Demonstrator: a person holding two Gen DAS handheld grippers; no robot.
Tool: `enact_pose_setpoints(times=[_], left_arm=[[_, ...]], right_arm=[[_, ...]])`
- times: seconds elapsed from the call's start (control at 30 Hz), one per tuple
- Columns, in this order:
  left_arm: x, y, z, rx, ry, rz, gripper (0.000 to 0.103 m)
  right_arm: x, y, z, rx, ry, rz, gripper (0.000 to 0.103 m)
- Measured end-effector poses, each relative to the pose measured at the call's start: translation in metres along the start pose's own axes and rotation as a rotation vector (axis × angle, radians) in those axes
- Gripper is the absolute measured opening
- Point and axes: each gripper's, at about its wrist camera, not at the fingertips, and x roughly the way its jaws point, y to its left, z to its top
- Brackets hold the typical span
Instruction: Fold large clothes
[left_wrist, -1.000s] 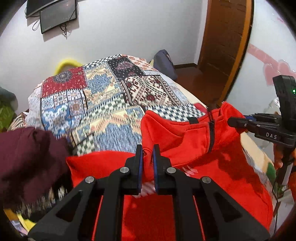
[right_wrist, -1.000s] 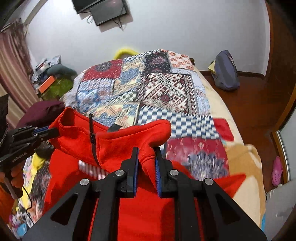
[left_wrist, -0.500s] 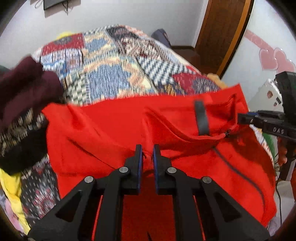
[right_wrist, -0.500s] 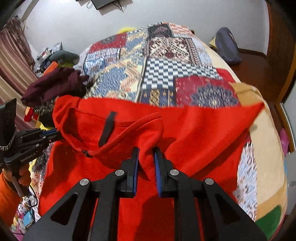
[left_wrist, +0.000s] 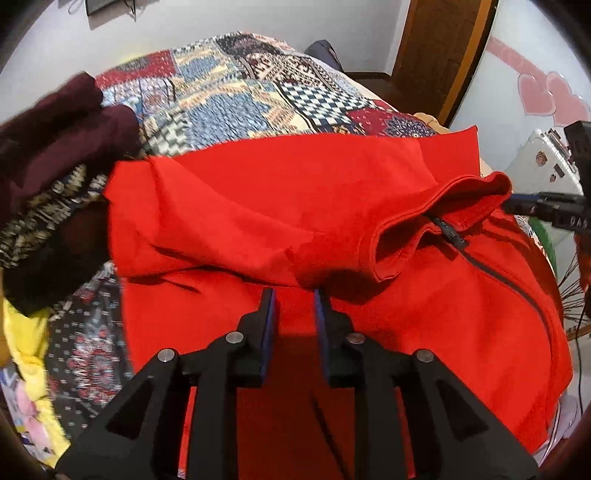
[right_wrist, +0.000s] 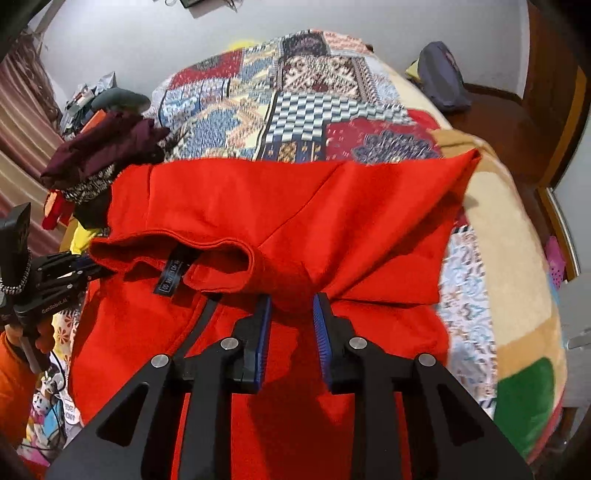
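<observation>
A large red zip-up jacket lies across the near part of the bed, its upper half folded back toward me; it also fills the right wrist view. Its collar with the black zipper is at the right, and its collar label shows in the right wrist view. My left gripper has its jaws parted, with a red fold just ahead of the tips. My right gripper is also parted, with a bunch of red cloth between the tips. Each gripper shows at the other view's edge.
A patchwork quilt covers the bed beyond the jacket. A pile of maroon and patterned clothes sits at the left. A dark bag lies on the floor by the wooden door.
Both grippers carried the jacket's upper part back toward me and laid it over the lower part. Both have opened from shut on the cloth.
</observation>
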Motion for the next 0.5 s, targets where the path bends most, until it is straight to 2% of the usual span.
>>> enact_pose_setpoints(times=[0.17,0.33,0.43,0.5], left_arm=[[-0.027,0.014,0.017,-0.001,-0.063,0.073,0.026],[-0.039,0.034,0.05,-0.056,-0.124,0.095,0.033],[-0.034,0.04,0.072,-0.087,-0.141,0.072,0.04],[-0.025,0.04,0.082,-0.103,-0.133,0.037,0.043]], right_arm=[[-0.021,-0.004,0.017,0.001,-0.083,-0.018,0.022],[-0.022,0.003,0.048,0.012,-0.155,-0.008,0.023],[-0.011,0.011,0.064,0.0,-0.17,0.001,0.026],[0.003,0.018,0.072,-0.008,-0.158,0.016,0.033]])
